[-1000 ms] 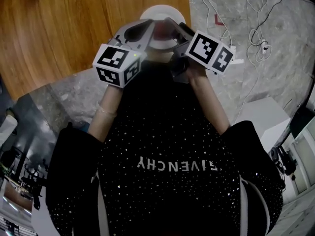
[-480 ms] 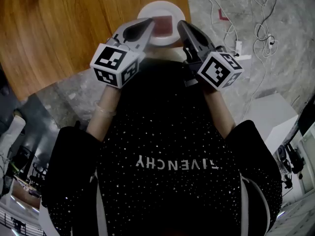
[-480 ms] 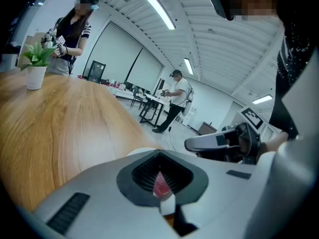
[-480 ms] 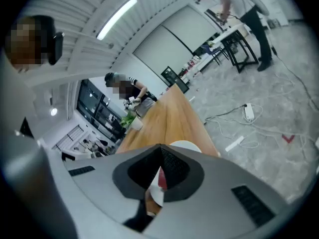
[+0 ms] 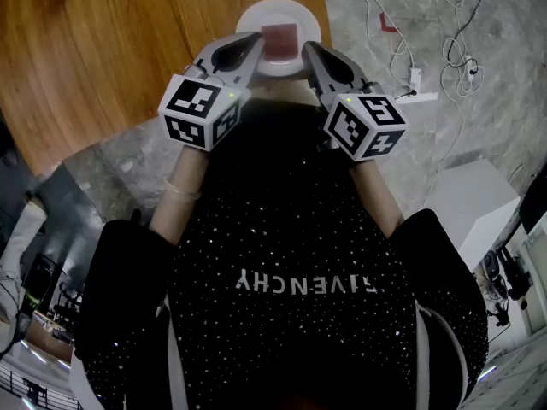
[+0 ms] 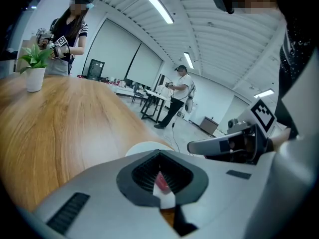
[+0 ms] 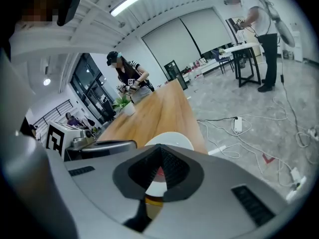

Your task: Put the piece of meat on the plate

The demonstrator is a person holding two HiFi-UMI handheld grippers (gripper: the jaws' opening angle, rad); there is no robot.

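A white plate (image 5: 248,15) sits at the near edge of the wooden table (image 5: 128,49), with a red piece of meat (image 5: 280,39) lying on it. My left gripper (image 5: 256,38) is at the plate's left rim, shut and holding nothing. At the plate's right rim my right gripper (image 5: 308,48) is also shut and holding nothing. In the left gripper view the meat (image 6: 161,182) and plate (image 6: 144,147) show beyond the closed jaws. The right gripper view shows the meat (image 7: 159,172) on the plate (image 7: 174,138) the same way.
Cables and a power strip (image 5: 419,82) lie on the stone floor right of the table. A white box (image 5: 474,199) stands at the right. A potted plant (image 6: 32,66) is on the table's far end. People stand in the background.
Both grippers have drawn back off the plate, uncovering the meat on it. The right gripper has rolled, so its marker cube now faces more upward.
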